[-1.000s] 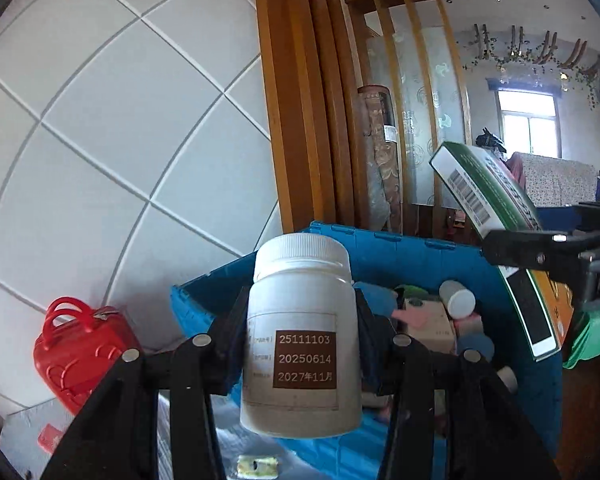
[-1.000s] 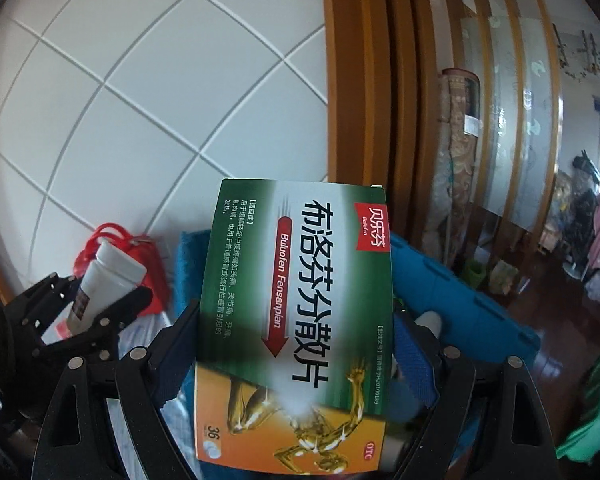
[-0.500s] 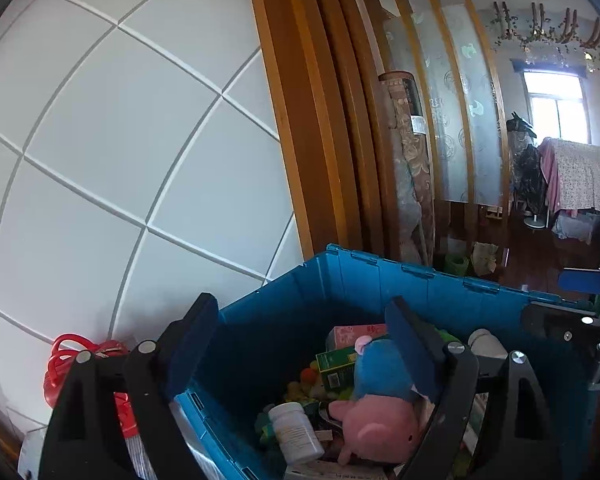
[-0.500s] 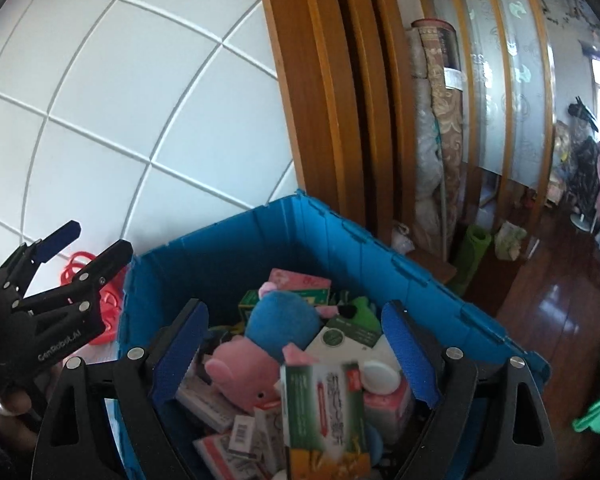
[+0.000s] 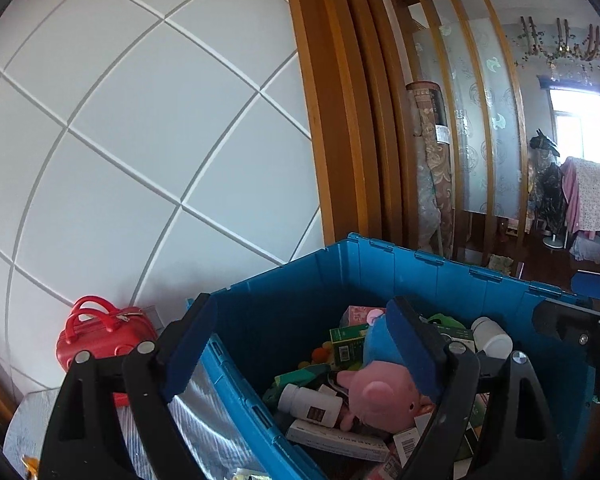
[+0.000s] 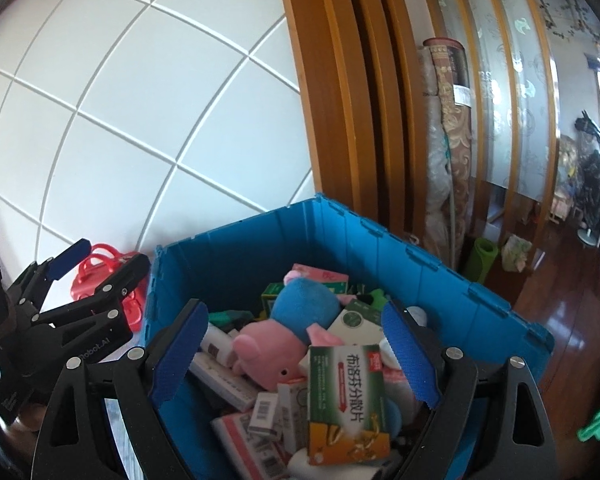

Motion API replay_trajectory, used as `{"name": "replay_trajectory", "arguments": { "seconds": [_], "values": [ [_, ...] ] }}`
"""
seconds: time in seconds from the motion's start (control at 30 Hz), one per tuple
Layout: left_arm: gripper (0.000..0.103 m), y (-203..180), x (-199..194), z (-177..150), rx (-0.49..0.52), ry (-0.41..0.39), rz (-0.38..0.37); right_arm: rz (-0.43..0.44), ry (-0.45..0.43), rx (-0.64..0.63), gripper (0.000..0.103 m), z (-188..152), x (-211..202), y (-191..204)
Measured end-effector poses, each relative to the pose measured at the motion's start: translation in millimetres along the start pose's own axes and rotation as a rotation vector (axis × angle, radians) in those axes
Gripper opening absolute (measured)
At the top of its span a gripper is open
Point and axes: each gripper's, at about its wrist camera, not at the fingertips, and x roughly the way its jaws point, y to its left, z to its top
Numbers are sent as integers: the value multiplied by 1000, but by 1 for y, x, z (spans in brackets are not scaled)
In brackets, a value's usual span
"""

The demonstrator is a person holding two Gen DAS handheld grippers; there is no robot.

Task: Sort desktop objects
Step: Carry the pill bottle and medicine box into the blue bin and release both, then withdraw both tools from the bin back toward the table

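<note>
A blue crate (image 5: 380,264) (image 6: 340,232) holds a pile of boxes, bottles and a pink-and-blue plush toy (image 5: 384,392) (image 6: 284,332). A white bottle (image 5: 310,400) lies on its side inside, near the crate's left wall. The green medicine box (image 6: 346,396) rests on top of the pile at the near side. My left gripper (image 5: 300,348) (image 6: 108,256) is open and empty, straddling the crate's left wall. Over the near part of the crate, above the green box, my right gripper (image 6: 296,354) (image 5: 580,300) stands open and holds nothing.
A small red suitcase (image 5: 100,340) (image 6: 108,276) stands left of the crate against the white tiled wall. Silver-grey tabletop (image 5: 196,412) shows beside the crate. A wooden door frame (image 6: 332,100) and a rolled rug (image 6: 452,140) rise behind; wooden floor lies right.
The left gripper let go of the white bottle and the right gripper let go of the green box. Both things now lie in the crate, and both grippers are empty.
</note>
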Motion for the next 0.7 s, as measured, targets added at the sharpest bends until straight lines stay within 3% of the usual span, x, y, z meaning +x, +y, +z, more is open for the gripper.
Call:
{"name": "replay_trajectory", "arguments": {
  "seconds": [0.27,0.53,0.7],
  "values": [
    [87,17,-55,-28,-40,-47,99,16,-83,-45,90,-32,-28,28],
    [87,54,-109,-62,-57,-41,144,56,-66,-66,90,-63,-55,78],
    [87,100,-149,-84,-73,-18,181,77,-53,-78,90,-84,-77,126]
  ]
}}
